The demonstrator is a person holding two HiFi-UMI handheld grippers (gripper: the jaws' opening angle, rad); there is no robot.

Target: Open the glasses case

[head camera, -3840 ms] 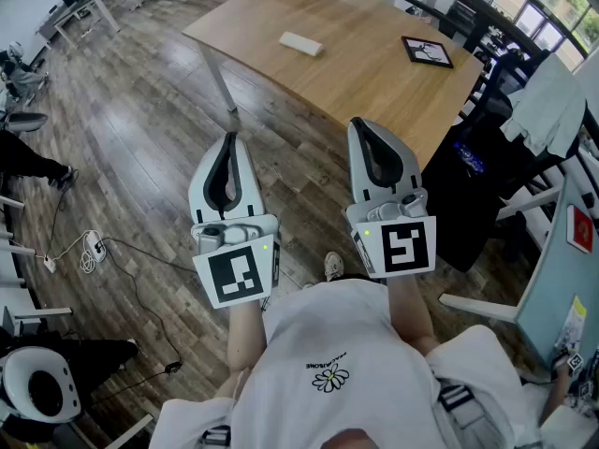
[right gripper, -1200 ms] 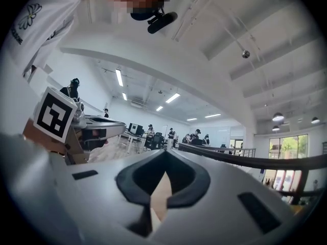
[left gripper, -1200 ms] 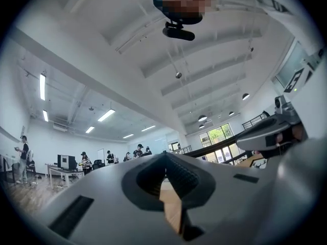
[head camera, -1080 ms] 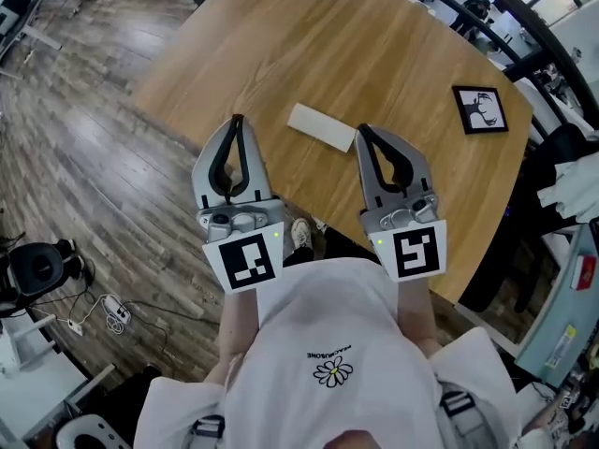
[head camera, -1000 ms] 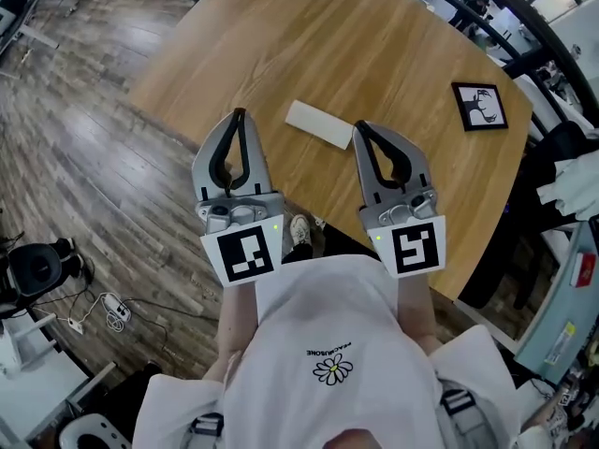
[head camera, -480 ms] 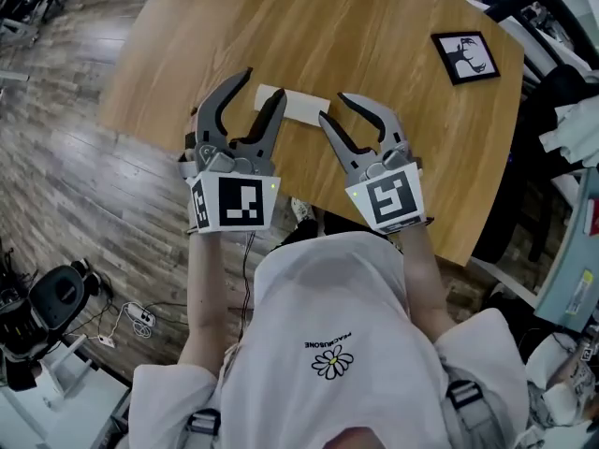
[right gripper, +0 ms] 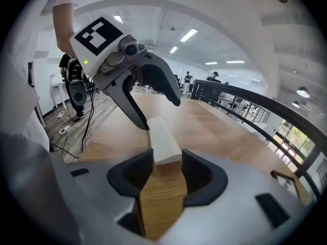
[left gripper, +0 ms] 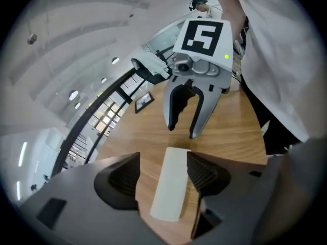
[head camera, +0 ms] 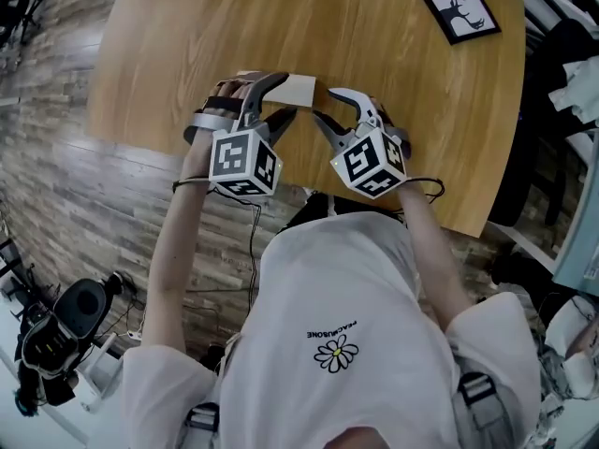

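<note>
**Wooden table (head camera: 393, 73) seen from above, a white glasses case (head camera: 301, 88) lying between two hand-held grippers**

Grey plank flooring (head camera: 56, 157) fills the left side of the head view, beside the rounded edge of the light wooden table. A person in a white T-shirt (head camera: 337, 335) leans over the near edge with both bare arms stretched forward.

The left gripper (head camera: 281, 99), held in the left hand (head camera: 220, 110), reaches in from the left. Its marker cube (head camera: 243, 162) faces the camera. Its jaws stand wide apart, having just been opening, and one end of the glasses case lies between them. In the left gripper view the case lies flat on the wood, lengthwise along the jaws. It sits close against the pad on that view's right and clear of the other pad.

The case is a plain white oblong, closed, near the table's front edge.

The right gripper (head camera: 328, 108) comes in from the right, its tips pointing toward the left gripper's. Its jaws have also just been opening and stand apart. In the right gripper view the other end of the case sits between the two dark pads, which flank it closely on both sides. Whether they touch it cannot be told.

Farther right, near the table's far edge, lies a small black-framed picture (head camera: 459, 12), well apart from the case.
</note>
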